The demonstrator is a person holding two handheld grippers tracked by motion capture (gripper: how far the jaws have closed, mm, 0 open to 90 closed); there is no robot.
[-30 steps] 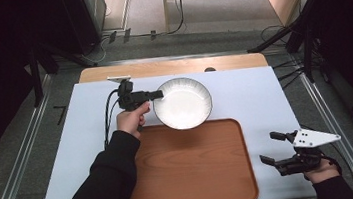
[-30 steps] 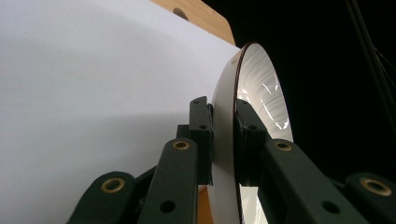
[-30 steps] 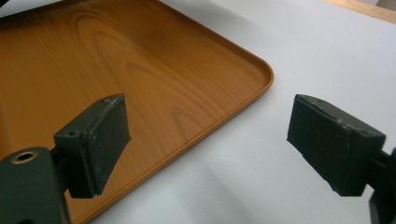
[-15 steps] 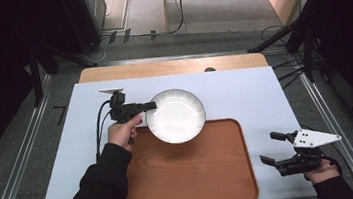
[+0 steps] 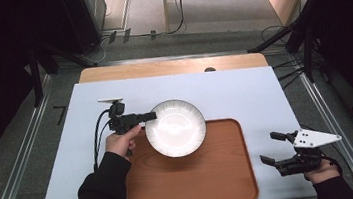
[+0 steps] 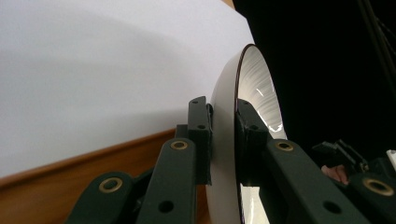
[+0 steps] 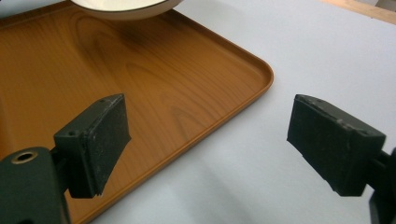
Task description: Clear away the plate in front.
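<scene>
With my left gripper (image 5: 150,116) pinching the white plate's (image 5: 176,128) rim over the wooden tray (image 5: 194,188), I judged a level, slow lowering best, right gripper (image 5: 274,148) spread.

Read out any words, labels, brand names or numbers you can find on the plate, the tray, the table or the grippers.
There are none to read: the white plate, the wooden tray, the white table top, the left gripper and the right gripper all show plain, unmarked surfaces.
</scene>
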